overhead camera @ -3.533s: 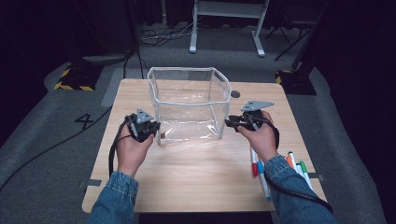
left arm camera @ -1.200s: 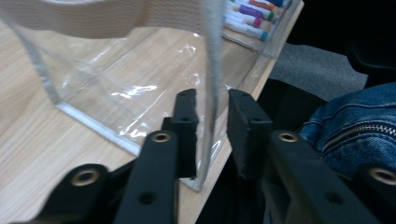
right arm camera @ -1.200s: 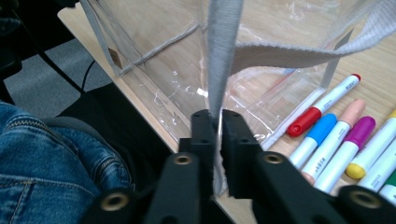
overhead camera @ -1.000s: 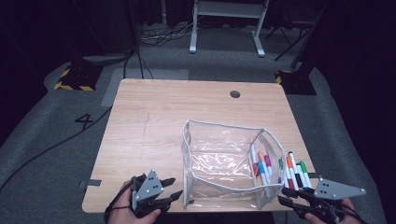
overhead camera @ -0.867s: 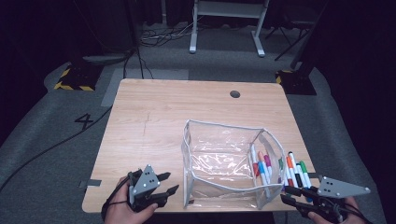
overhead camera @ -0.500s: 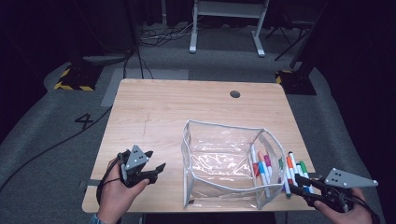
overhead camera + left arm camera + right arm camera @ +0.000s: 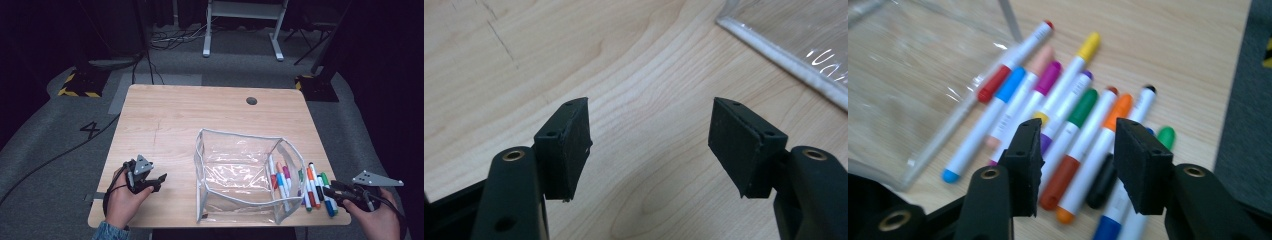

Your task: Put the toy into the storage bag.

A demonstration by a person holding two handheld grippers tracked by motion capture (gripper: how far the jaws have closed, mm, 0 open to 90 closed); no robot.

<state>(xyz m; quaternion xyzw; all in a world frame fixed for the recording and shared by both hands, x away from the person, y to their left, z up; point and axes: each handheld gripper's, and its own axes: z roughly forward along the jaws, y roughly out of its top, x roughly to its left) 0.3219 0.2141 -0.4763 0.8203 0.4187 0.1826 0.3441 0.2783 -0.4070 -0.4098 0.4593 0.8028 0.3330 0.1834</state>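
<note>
A: Left gripper (image 7: 159,179) first?

B: Held over bare wood of the table (image 7: 190,115), near its front left corner. In the left gripper view the jaws stand well apart with only wood grain between the pads (image 7: 574,140). They have just been opening further. Nothing held.

A: Anything close to those jaws?

B: The clear pouch (image 7: 794,45) — its white-edged rim crosses the upper right corner of that view, beyond the right jaw and apart from it.

A: Right gripper (image 7: 1079,155)?

B: Jaws apart, and they have just been closing a little. Nothing clamped. The markers (image 7: 1068,100) lie in a fan on the table beneath and ahead of the jaws. Between the pads (image 7: 1140,160) I see the orange-capped and green-capped ones, and a black cap near the right jaw. I cannot tell whether a pad touches any of them.

A: And the rest of the markers?

B: Red, blue, pink and purple caps lie left of the left jaw, running under the pouch's clear wall — the yellow cap points straight ahead.

A: From above?

B: Right gripper (image 7: 334,192) sits at the near ends of the markers (image 7: 312,187), just right of the pouch (image 7: 240,170).
</note>
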